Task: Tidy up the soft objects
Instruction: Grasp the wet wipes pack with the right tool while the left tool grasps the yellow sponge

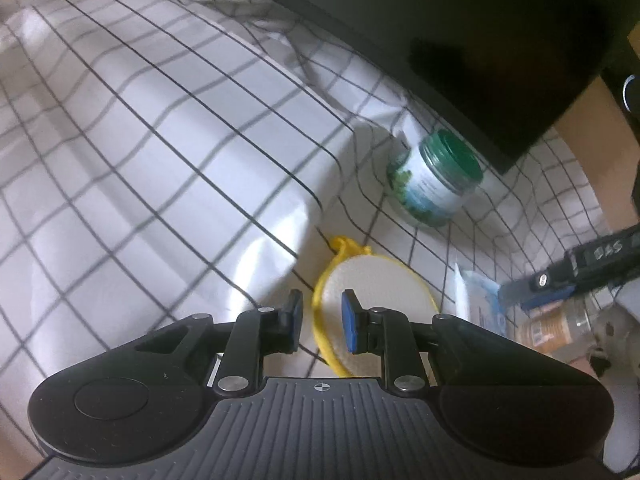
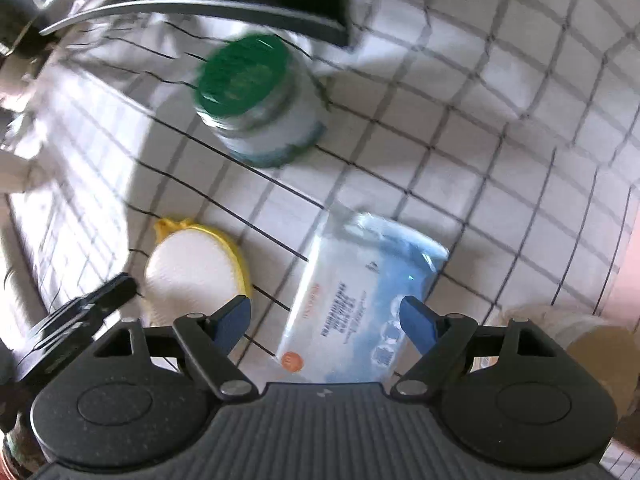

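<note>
The left gripper, jaws narrowly apart, straddles the yellow-rimmed pad, the right gripper gapes over 1 wipes packet, a green-lidded jar beyond; only the left view shows the pillow.

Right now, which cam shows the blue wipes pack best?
Right wrist: the whole wipes pack lies flat on the checked cloth, print visible, ahead of the open right tool. Left wrist catches only an edge at far right.

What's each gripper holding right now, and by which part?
Nothing. Left gripper is open over the yellow-rimmed pad; right gripper is open over the wipes pack.
</note>
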The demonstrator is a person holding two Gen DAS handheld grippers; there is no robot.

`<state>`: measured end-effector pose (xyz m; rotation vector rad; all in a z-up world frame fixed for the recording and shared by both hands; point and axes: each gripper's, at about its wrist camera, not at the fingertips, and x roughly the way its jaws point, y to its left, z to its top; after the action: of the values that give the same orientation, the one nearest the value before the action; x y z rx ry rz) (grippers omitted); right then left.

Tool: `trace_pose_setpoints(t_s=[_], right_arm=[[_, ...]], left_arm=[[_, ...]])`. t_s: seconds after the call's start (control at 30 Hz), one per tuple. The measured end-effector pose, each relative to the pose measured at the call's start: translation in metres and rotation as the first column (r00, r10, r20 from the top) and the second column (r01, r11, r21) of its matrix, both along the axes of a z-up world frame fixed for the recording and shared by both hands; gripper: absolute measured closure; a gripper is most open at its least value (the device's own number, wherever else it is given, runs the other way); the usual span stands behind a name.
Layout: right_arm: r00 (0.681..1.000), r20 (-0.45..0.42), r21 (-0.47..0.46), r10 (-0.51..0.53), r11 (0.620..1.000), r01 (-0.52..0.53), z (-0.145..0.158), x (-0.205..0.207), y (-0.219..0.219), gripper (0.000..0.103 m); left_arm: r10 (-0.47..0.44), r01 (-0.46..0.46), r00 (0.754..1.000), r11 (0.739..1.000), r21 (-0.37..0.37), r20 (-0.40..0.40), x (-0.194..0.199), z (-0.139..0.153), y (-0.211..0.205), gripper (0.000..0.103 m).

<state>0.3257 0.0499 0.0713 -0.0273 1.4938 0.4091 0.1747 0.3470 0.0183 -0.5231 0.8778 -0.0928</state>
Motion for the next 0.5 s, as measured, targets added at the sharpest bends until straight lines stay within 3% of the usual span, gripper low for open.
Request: trace_pose_setpoints(t_s=[0.07,0.1,0.13,0.2,0.33,0.5], right_arm=[[0.997,0.069,0.005,0.043,0.999,-0.043,0.007,-0.007,0.013,0.022],[0.994,0.098,0.000,0.047,0.999,-0.048,0.006,-0.010,0.021,0.028],[0.993,0.112,0.009,0.046,0.999,-0.048,0.000,-0.010,0.027,0.045],[0.995,0.083,0.045,0.051,0.997,-0.055,-0.013,-0.011,0.037,0.067],[0.995,0.064,0.012,0.083,0.996,-0.084,-0.037,-0.015,0.053,0.069],[0.995,0.060,0.040,0.079,0.996,-0.081,-0.041,-0.014,0.051,0.070]], left_arm=[[-0.016,0.017,1.000,1.000,0.013,-0.013,0.002,-0.003,-0.007,0.080],[-0.021,0.021,1.000,1.000,0.018,-0.019,0.003,-0.004,-0.010,0.080],[-0.024,0.025,0.999,0.999,0.026,-0.025,0.004,-0.006,-0.013,0.079],[-0.029,0.029,0.999,0.999,0.031,-0.023,0.002,-0.007,-0.014,0.079],[-0.031,0.031,0.999,1.000,-0.004,-0.025,0.003,-0.009,-0.011,0.079],[-0.004,-0.001,0.999,0.995,-0.102,-0.045,0.008,-0.014,-0.001,0.078]])
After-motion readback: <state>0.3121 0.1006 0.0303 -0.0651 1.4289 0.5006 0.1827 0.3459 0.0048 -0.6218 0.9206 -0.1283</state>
